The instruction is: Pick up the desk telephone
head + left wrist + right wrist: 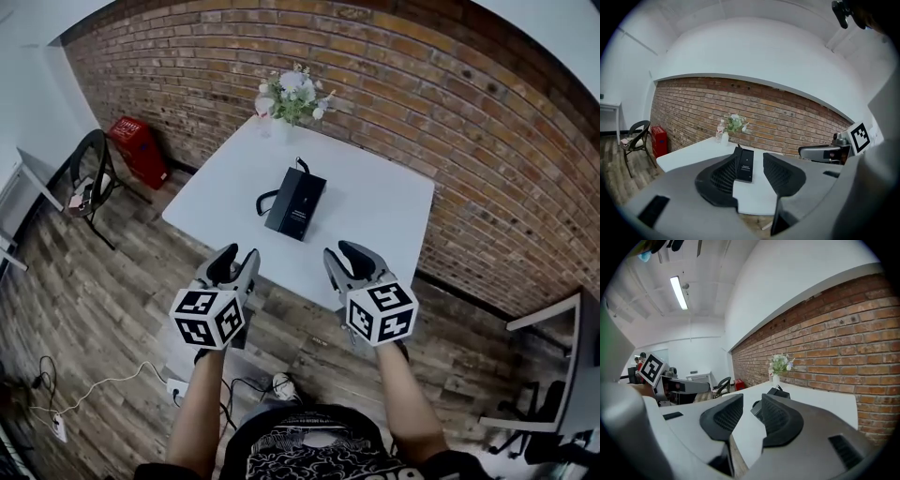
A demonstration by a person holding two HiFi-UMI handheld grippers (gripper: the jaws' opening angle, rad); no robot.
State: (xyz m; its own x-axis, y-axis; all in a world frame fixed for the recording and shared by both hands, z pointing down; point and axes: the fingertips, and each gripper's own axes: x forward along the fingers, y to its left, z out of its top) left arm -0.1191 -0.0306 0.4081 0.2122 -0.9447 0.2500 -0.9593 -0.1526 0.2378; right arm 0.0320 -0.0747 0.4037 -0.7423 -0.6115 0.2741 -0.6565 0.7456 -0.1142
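Observation:
The desk telephone (296, 203) is a flat black box with a coiled cord, lying near the middle of the white table (375, 206). Both grippers hover short of the table's near edge, apart from the phone. My left gripper (234, 258) is open and empty; in the left gripper view the phone (745, 165) shows far off between its jaws (751, 155). My right gripper (342, 251) is also open with a narrower gap and nothing in it. In the right gripper view the phone (779, 393) lies beyond its jaws (752, 398).
A vase of flowers (291, 98) and a small bottle (720, 131) stand at the table's far end by the brick wall (422, 84). A black chair (89, 178) and a red bin (139, 150) are on the left. A power strip (178, 386) lies on the wooden floor.

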